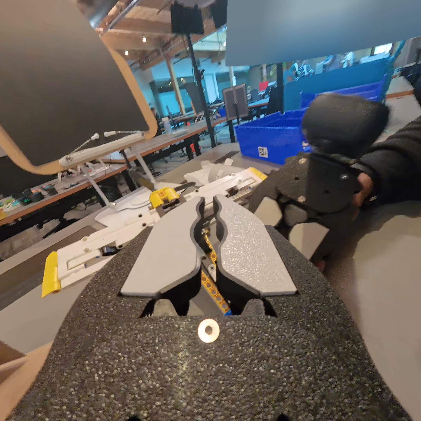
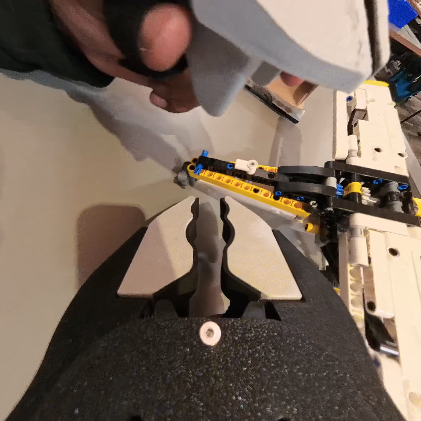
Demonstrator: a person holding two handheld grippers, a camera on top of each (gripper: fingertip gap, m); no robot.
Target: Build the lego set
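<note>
Pale surface (image 2: 68, 159) open and bare to the left of the right tool (image 2: 209, 200); crowded to the right by a white brick-built model (image 2: 376, 141) running along that side. Yellow holed beam (image 2: 246, 186) with black links sticks out from the model across the surface, ending just ahead of the right tool tips, blue pins at its end. Right tool spread a little, only bare surface showing in the gap, pads touching nothing. Left tool body and the hand (image 2: 159, 57) gripping it hang above the beam, upper left (blurred).

In the left wrist view: left tool (image 1: 209, 200) parted by a narrow slit, tips over the white model (image 1: 127, 227). Yellow beam (image 1: 213, 252) seen through the gap below the fingers; contact with pads cannot be told. Yellow block (image 1: 164, 196) on the model just ahead-left of the tips, yellow end caps (image 1: 51, 275) at the model's ends. Right tool (image 1: 303, 193) close on the right, blue bin (image 1: 271, 139) behind it near the far surface edge. Curved chair back (image 1: 68, 79) overhead left, limits room upward.
</note>
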